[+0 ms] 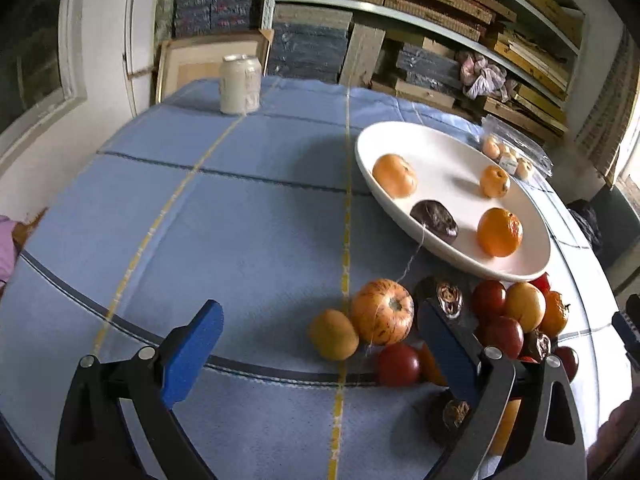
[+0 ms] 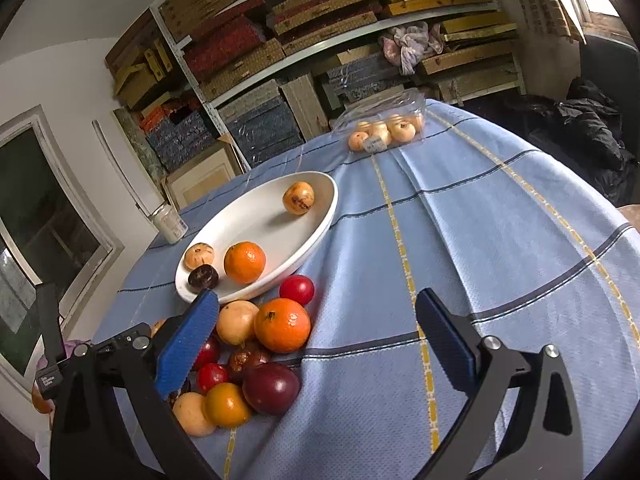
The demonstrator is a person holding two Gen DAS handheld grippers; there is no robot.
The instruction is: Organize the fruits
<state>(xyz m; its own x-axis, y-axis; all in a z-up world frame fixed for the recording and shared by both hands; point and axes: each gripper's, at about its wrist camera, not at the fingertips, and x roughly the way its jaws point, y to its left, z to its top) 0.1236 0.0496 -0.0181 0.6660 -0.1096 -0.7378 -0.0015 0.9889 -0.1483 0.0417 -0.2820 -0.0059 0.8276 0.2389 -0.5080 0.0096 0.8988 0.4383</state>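
A white oval plate (image 1: 404, 132) (image 2: 320, 216) on the blue tablecloth holds several fruits: an orange (image 1: 500, 232) (image 2: 245, 262), a dark passion fruit (image 1: 434, 220) (image 2: 203, 277) and two pale orange fruits (image 1: 394, 175). A pile of loose fruit lies in front of the plate: a striped orange-yellow fruit (image 1: 383, 312), a yellow one (image 1: 334, 334), red ones (image 1: 398, 364), an orange (image 2: 282, 325), a dark purple one (image 2: 271, 389). My left gripper (image 1: 320, 352) is open and empty, its right finger among the pile. My right gripper (image 2: 320, 344) is open and empty, just right of the pile.
A white can (image 1: 240, 84) (image 2: 170, 224) stands at the table's far edge. A clear bag of pale fruits (image 2: 384, 130) (image 1: 506, 156) lies beyond the plate. Shelves stacked with boxes (image 1: 440, 20) stand behind the table. The other gripper's edge shows at right (image 1: 630, 328).
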